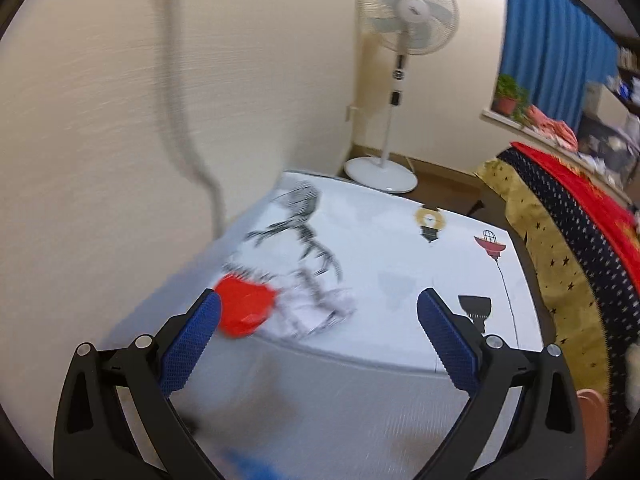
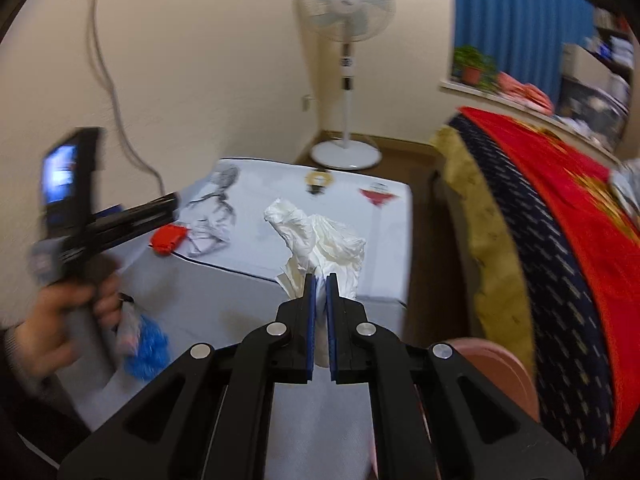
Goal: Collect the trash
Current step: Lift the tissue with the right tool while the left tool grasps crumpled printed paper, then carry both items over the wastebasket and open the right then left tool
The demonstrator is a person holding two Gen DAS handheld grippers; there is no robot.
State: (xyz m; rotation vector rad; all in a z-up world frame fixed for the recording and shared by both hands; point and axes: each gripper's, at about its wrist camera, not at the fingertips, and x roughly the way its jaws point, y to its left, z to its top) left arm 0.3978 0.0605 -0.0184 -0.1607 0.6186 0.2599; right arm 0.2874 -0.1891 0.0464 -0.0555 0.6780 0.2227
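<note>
Room: cream walls, a standing fan in the corner, a blue curtain at the window, a bed with a red-and-starred blanket along one side.

Landmark: a low white table with printed pictures on its top, standing between the wall and the bed. All places below are given from it.

Item 1, red wrapper. Crumpled, lying at the table's near edge on the wall side, against a crumpled printed paper. Likely the next piece of trash to collect.

Item 2, left gripper. Hovers just short of the table's near edge, its jaws spread wide apart and holding nothing. The red wrapper shows just inside the wall-side blue pad; the wide opening suits straddling such a loose crumpled thing. The view is motion-blurred, so contact cannot be told.

Item 3, white plastic bag. Held over the table's near edge, bed side, its body rising crumpled above the tongs. Presumably the receptacle for the trash, kept close to the wrapper for a short transfer.

Item 4, right gripper. Jaws drawn together, pinching a fold of the bag's lower end.

Item 5, blue crumpled thing. Below the table's near edge, wall side; possibly more trash, too blurred to identify.
</note>
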